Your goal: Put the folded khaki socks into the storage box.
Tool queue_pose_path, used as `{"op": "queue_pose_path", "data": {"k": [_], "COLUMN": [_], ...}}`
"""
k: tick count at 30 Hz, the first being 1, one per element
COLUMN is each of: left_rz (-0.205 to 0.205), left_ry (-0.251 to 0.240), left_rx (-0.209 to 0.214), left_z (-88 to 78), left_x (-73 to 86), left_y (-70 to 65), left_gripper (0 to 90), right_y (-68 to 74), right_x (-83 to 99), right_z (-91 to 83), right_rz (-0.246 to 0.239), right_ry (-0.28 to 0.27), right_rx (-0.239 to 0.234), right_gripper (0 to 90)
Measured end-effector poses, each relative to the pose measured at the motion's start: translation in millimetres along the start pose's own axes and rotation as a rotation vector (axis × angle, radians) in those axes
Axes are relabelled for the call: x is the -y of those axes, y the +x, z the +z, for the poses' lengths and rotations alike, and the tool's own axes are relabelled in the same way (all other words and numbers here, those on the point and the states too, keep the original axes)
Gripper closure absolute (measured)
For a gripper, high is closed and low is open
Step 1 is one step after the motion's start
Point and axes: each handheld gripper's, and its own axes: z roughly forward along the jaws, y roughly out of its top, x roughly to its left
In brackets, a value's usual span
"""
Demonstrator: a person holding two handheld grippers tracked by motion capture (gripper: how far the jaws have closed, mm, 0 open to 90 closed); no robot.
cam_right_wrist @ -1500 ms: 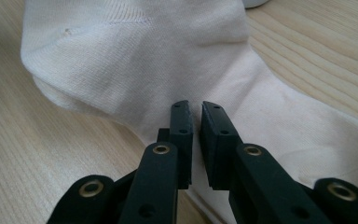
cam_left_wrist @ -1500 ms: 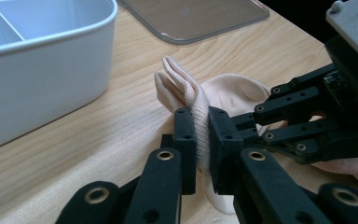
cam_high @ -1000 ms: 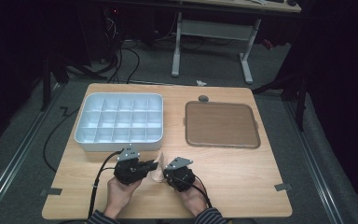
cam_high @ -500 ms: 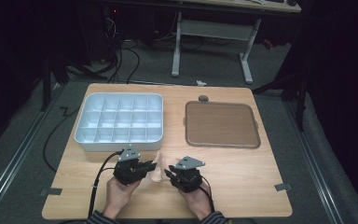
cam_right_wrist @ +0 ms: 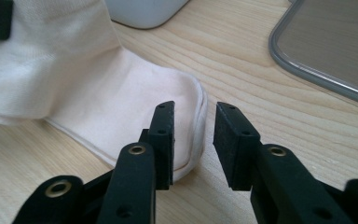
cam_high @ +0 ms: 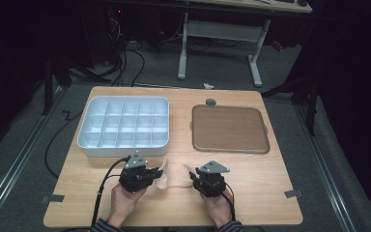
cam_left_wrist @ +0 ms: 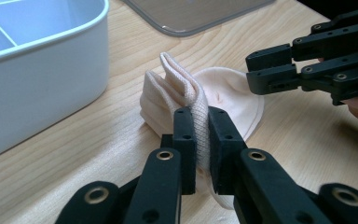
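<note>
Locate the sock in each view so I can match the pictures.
High view: the sock lies at the table's near edge, between the two grippers, just below the white tray.
Left gripper view: centre, bunched and pinched between the jaws.
Right gripper view: left and centre, its rounded end just ahead of the open jaws.
Shared landmark: the white tray, beside the sock in all three.

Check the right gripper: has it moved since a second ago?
Yes. The right gripper has slid right along the table's near edge, toward the brown tray side, its jaws just opening off the sock.
</note>
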Motion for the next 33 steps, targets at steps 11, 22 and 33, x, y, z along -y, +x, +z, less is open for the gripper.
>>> {"op": "queue_pose_path", "data": {"k": [11,22,33], "left_rz": [0.035,0.045,0.036], "left_ry": [0.035,0.068,0.078], "left_rx": [0.025,0.030,0.029], "left_z": [14.3,18.1,22.6], "left_x": [-1.0,-5.3,-9.6], "left_y": [-7.8,-12.4,-14.2], "left_gripper": [83.3,83.3,83.3], "right_y": [-7.2,-7.2,-8.5], "right_x": [11.3,15.3,13.6], "right_z": [9.2,14.0,15.0], "right_rz": [0.049,0.046,0.026], "right_ry": [0.021,0.024,0.032], "right_rx": [-0.032,-0.054,-0.071], "right_gripper": [84.5,86.1,86.2]}}
